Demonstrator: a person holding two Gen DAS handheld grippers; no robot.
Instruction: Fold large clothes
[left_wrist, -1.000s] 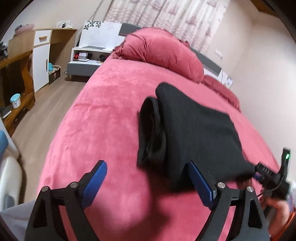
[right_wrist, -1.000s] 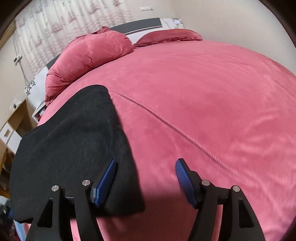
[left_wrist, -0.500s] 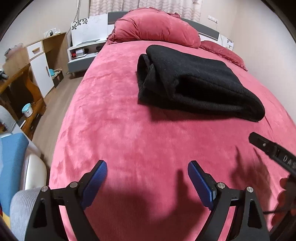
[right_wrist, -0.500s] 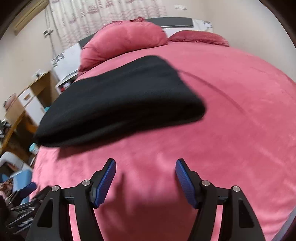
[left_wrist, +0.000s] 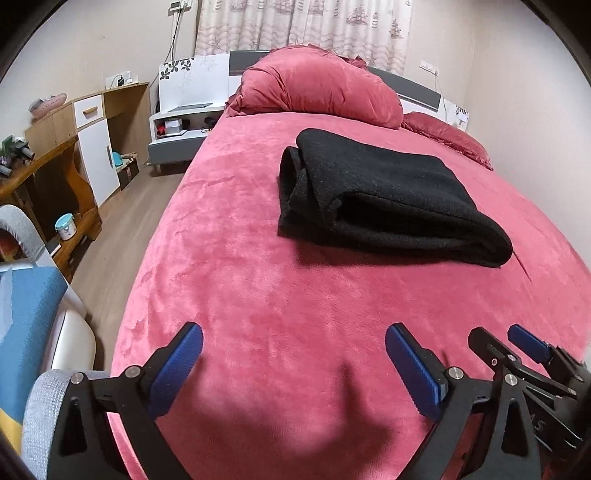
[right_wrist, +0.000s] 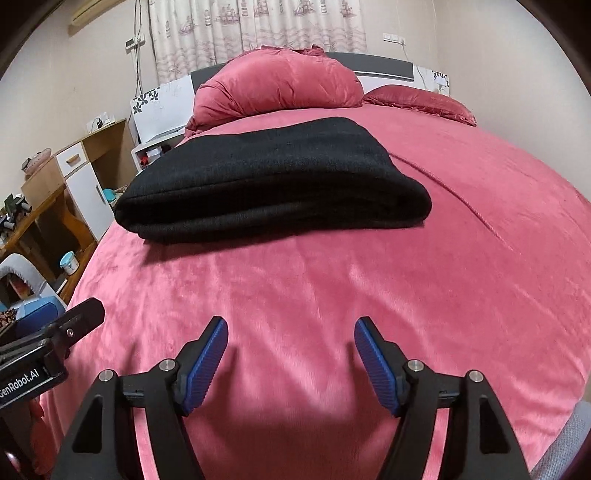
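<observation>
Black garment (left_wrist: 384, 195): layered end, left-wrist only

Soft, even indoor light; dark shadows pool on the bed (left_wrist: 258, 295) below both cameras. Fisheye bends the edges; corners black.

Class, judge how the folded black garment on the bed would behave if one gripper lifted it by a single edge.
The black garment would probably sag and unfold: its stacked layers lie loose and soft. The thick knit looks fairly heavy. Pushed, it would likely drag and bunch on the plush bed cover rather than slide.
</observation>
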